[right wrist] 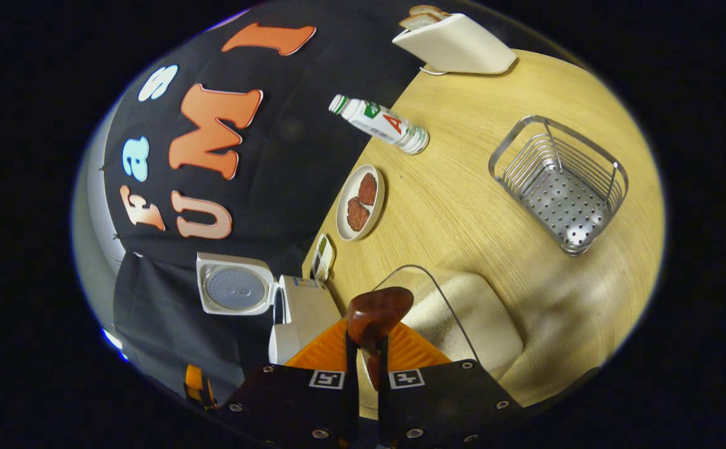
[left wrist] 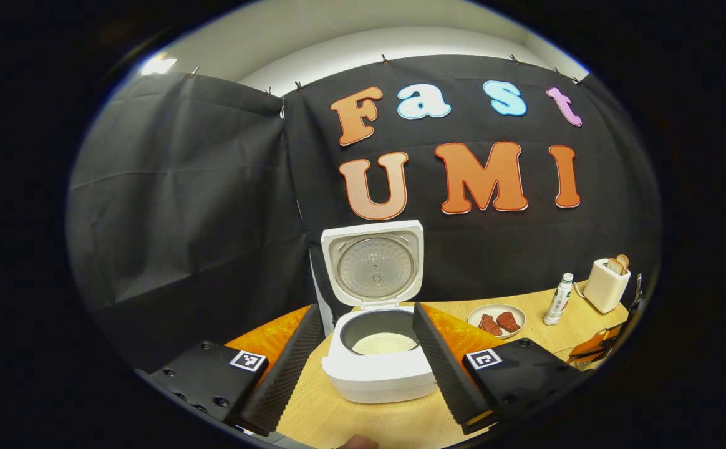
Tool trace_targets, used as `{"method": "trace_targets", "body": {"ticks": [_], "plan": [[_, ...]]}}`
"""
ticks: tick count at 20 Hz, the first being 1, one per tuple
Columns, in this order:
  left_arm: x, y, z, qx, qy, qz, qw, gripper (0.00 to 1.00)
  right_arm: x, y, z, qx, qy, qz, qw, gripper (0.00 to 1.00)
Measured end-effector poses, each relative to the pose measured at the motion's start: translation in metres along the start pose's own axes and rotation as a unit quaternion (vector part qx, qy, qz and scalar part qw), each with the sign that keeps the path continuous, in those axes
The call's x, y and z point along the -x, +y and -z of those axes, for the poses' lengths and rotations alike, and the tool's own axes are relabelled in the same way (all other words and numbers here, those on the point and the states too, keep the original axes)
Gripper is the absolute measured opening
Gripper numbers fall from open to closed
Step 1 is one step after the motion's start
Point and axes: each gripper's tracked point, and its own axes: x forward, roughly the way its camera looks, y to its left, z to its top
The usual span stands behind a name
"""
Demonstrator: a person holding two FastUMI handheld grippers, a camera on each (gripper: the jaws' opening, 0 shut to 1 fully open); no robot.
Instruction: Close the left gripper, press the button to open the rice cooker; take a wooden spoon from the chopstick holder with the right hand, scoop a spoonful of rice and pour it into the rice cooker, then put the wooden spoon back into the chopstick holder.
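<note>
The white rice cooker [left wrist: 378, 374] stands open on the wooden table, lid [left wrist: 372, 268] upright, with white rice in its pot [left wrist: 383, 343]. My left gripper [left wrist: 366, 310] is open in front of it, holding nothing, and the cooker shows between its fingers. My right gripper [right wrist: 368, 349] is shut on the handle of the wooden spoon [right wrist: 378, 310]. The spoon's bowl hangs over the near edge of a clear rice container [right wrist: 463, 318]; I cannot tell whether rice is in the spoon. The metal chopstick holder [right wrist: 559, 187] stands beyond it. The open cooker [right wrist: 300, 312] lies to the left.
A plate [right wrist: 345, 218] with two pieces of meat, a lying-looking white bottle [right wrist: 378, 123] and a toaster [right wrist: 456, 43] with bread sit along the table's far side. A small white object [right wrist: 322, 255] rests beside the cooker. Black cloth walls the back.
</note>
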Motion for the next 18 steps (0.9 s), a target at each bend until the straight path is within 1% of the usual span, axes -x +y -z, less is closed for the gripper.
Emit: {"method": "trace_targets", "body": {"ticks": [1,2,3,4,5,6,8,9,10,13,14,15,18], "plan": [[0.001,0.000,0.000,0.000,-0.001,0.000,1.000,1.00,0.002,0.004,-0.008,-0.014,-0.007,-0.008,1.000,0.12],[0.002,0.001,0.000,0.000,-0.001,0.000,1.000,0.98,0.005,0.008,-0.014,-0.027,-0.012,-0.017,0.999,0.12],[0.001,0.001,-0.001,0.000,-0.001,0.000,1.000,1.00,0.007,0.012,-0.020,-0.038,-0.019,-0.025,0.999,0.12],[0.002,0.002,0.000,0.000,-0.001,-0.001,1.000,0.98,0.009,0.015,-0.024,-0.051,-0.023,-0.033,0.998,0.12],[0.002,0.002,0.000,0.001,-0.002,-0.001,1.000,0.98,0.010,0.019,-0.028,-0.064,-0.026,-0.042,0.997,0.11],[0.003,0.003,-0.001,0.001,-0.002,-0.002,1.000,1.00,0.013,0.025,-0.031,-0.078,-0.028,-0.051,0.995,0.12],[0.003,0.006,0.000,0.002,-0.003,-0.004,1.000,1.00,0.014,0.038,-0.036,-0.100,-0.030,-0.072,0.992,0.12],[0.002,0.007,0.000,0.003,-0.003,-0.005,1.000,1.00,0.013,0.045,-0.038,-0.107,-0.029,-0.080,0.991,0.12],[0.002,0.008,0.000,0.004,-0.004,-0.006,1.000,0.98,0.013,0.054,-0.038,-0.114,-0.029,-0.089,0.989,0.12],[0.003,0.017,0.001,0.009,-0.004,-0.011,1.000,0.98,0.006,0.083,-0.036,-0.131,-0.020,-0.116,0.984,0.12],[0.003,0.018,0.002,0.011,-0.004,-0.014,1.000,1.00,0.003,0.092,-0.036,-0.134,-0.015,-0.123,0.983,0.12],[0.003,0.023,0.003,0.013,-0.004,-0.017,1.000,0.98,-0.002,0.102,-0.034,-0.136,-0.010,-0.130,0.982,0.12],[0.004,0.035,0.004,0.020,-0.005,-0.027,0.999,0.98,-0.018,0.137,-0.025,-0.136,0.003,-0.144,0.980,0.12]]}}
